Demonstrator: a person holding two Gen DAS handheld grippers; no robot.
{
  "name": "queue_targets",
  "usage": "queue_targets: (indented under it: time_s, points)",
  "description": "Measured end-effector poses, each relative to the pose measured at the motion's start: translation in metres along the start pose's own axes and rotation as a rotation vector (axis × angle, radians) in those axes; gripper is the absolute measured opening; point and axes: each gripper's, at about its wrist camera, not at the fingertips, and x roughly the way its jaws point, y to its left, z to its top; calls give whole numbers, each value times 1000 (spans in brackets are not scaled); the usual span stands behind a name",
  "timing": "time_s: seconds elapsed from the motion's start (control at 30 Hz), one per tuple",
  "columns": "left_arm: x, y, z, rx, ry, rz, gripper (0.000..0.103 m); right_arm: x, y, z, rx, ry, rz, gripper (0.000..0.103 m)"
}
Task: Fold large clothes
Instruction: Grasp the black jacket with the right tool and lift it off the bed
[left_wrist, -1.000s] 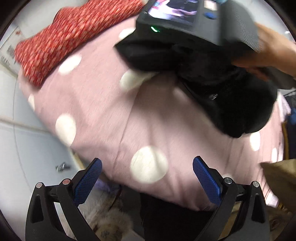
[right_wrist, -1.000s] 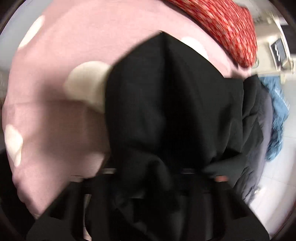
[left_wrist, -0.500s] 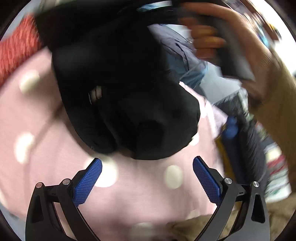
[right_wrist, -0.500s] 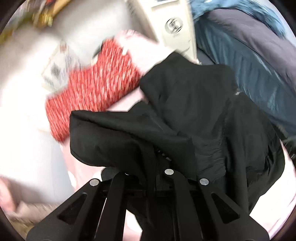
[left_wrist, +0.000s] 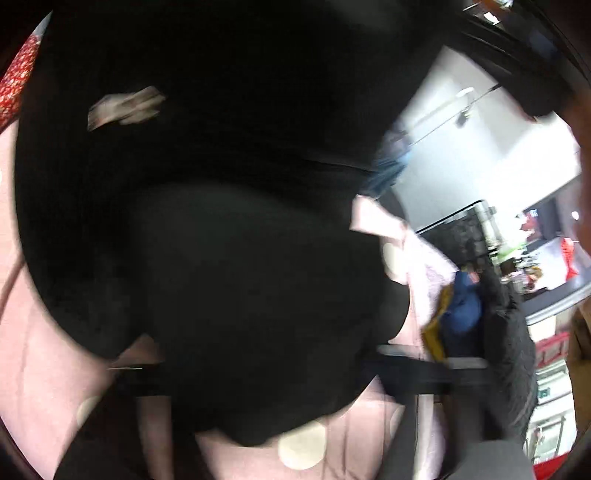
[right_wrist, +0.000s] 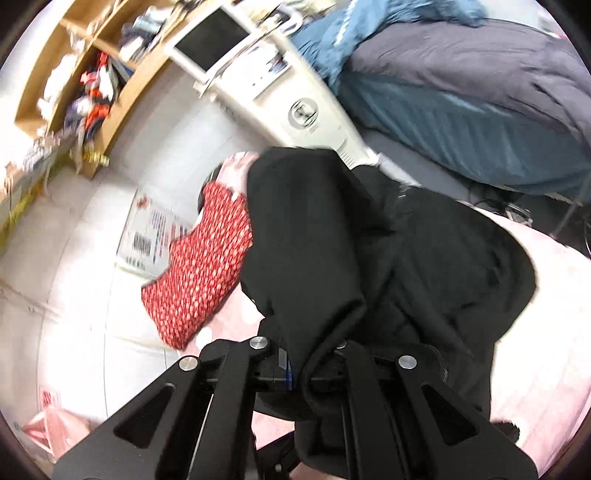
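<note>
A large black garment hangs bunched over the pink polka-dot bed cover. My right gripper is shut on a fold of it and holds it up. In the left wrist view the black garment fills most of the frame, close to the camera, with a pale label on it. My left gripper is blurred and mostly hidden behind the cloth, so I cannot tell how its jaws stand. The pink cover shows below and left.
A red patterned cloth lies at the cover's far end. A white machine with a dark screen stands beyond it. Blue and grey jackets are piled at the right. Wooden shelves are at the upper left.
The black garment has been lifted and swung toward the left gripper, now covering most of its view. The right gripper has tilted up, still shut on the cloth. The left gripper's blue pads are no longer visible.
</note>
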Motion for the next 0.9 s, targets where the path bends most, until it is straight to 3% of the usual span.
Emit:
queue_targets:
  time_s: [0.07,0.17,0.3,0.43,0.57,0.73,0.8,0.9]
  points:
    - [-9,0,-1,7,20,-37,8,-27,-13,-7,24,-42,-7,4]
    - [-45,-7,-9,85,-19,-6,6,-81,-14,-25,14,-110,-8,4]
    - [-145,2,-16,112,-180,84,6,-152,4,-49,-23,-192,42,4]
    - [-263,-3,-9,149,-390,245,5,-227,37,-77,-81,-289,210,4]
    - [-368,-40,-12,220,-641,341,5,-299,79,-100,-219,-410,339,4]
    - [-503,-69,-15,233,-978,336,5,-392,131,-128,-369,-594,507,4]
    - [-544,-75,-16,244,-1087,326,5,-422,135,-134,-374,-662,601,4]
    - [-591,-88,-13,273,-1219,275,5,-454,131,-139,-391,-738,671,4]
